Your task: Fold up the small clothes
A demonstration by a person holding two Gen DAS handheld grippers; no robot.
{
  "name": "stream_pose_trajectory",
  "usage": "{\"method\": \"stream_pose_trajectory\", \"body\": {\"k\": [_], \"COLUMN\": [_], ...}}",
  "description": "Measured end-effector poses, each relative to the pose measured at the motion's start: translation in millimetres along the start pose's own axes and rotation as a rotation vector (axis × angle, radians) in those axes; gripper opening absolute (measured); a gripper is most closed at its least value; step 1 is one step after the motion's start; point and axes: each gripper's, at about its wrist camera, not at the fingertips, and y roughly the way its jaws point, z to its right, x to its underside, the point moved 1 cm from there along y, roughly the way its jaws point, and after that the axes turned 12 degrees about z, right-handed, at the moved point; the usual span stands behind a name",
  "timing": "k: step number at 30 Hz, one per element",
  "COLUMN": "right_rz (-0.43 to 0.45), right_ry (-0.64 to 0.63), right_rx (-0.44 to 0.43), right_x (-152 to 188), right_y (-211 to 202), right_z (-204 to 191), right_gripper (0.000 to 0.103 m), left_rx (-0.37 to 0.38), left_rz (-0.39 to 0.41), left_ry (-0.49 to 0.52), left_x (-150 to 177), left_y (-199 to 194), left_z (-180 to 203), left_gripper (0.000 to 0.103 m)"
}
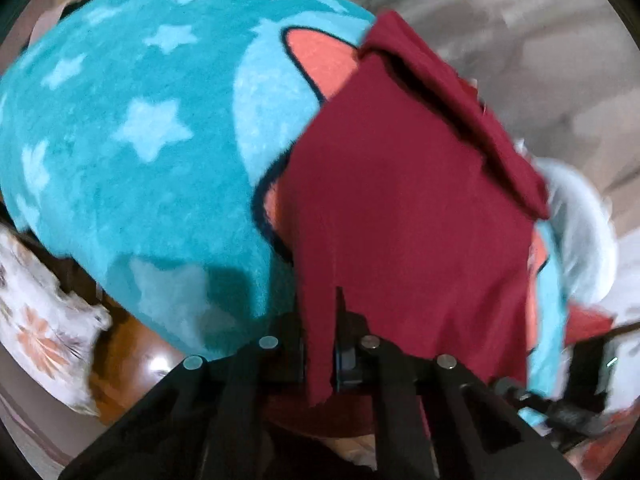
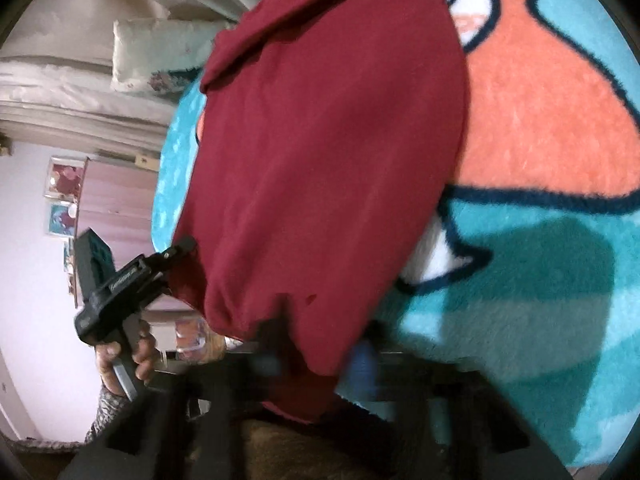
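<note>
A dark red garment [image 1: 400, 208] hangs lifted above a teal star-patterned blanket [image 1: 120, 128] with an orange cartoon figure. My left gripper [image 1: 320, 344] is shut on the garment's near edge, cloth pinched between its black fingers. In the right wrist view the same red garment [image 2: 320, 160] fills the middle, and my right gripper [image 2: 288, 344] is shut on its lower edge, its fingers mostly hidden by cloth. The left gripper [image 2: 176, 256] also shows in the right wrist view, held by a hand and clamped on the garment's left corner.
The blanket [image 2: 540, 280] covers the surface under the garment. A floral pillow [image 1: 44, 320] lies at lower left beside a wooden floor patch [image 1: 132, 344]. A bed with beige sheets and a pillow [image 2: 152, 52] stands behind, with a pink wall [image 2: 32, 240] bearing pictures.
</note>
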Motion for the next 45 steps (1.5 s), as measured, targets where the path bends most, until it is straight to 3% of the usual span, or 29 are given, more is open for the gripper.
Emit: {"method": "stream_pose_trajectory", "body": {"k": [5, 13, 18, 23, 30, 36, 40, 45], "right_rz": [0.030, 0.004, 0.004, 0.049, 0.145, 0.266, 0.311, 0.353], "right_ry": [-0.001, -0.084, -0.065, -0.068, -0.080, -0.081, -0.034, 0.100], "right_rx": [-0.062, -0.164, -0.195, -0.204, -0.226, -0.153, -0.067, 0.019], "right_x": [-1, 17, 28, 12, -50, -136, -195, -244], "right_y": [-21, -64, -77, -74, -63, -46, -19, 13], "right_z": [-2, -5, 1, -12, -46, -76, -64, -32], "right_gripper": [0.011, 0.011, 0.011, 0.011, 0.011, 0.011, 0.011, 0.011], "left_rx": [0.029, 0.061, 0.048, 0.061, 0.116, 0.141, 0.132, 0.142], "left_rz": [0.044, 0.069, 0.030, 0.054, 0.077, 0.066, 0.046, -0.013], "left_ry": [0.025, 0.055, 0.043, 0.034, -0.009, 0.009, 0.056, 0.074], "left_x": [0, 17, 29, 6, -61, -144, -184, -216], "left_y": [-29, -80, -79, -75, -45, 25, 77, 136], "left_z": [5, 19, 22, 32, 52, 83, 108, 124], "left_gripper": [0.009, 0.009, 0.009, 0.009, 0.009, 0.009, 0.009, 0.009]}}
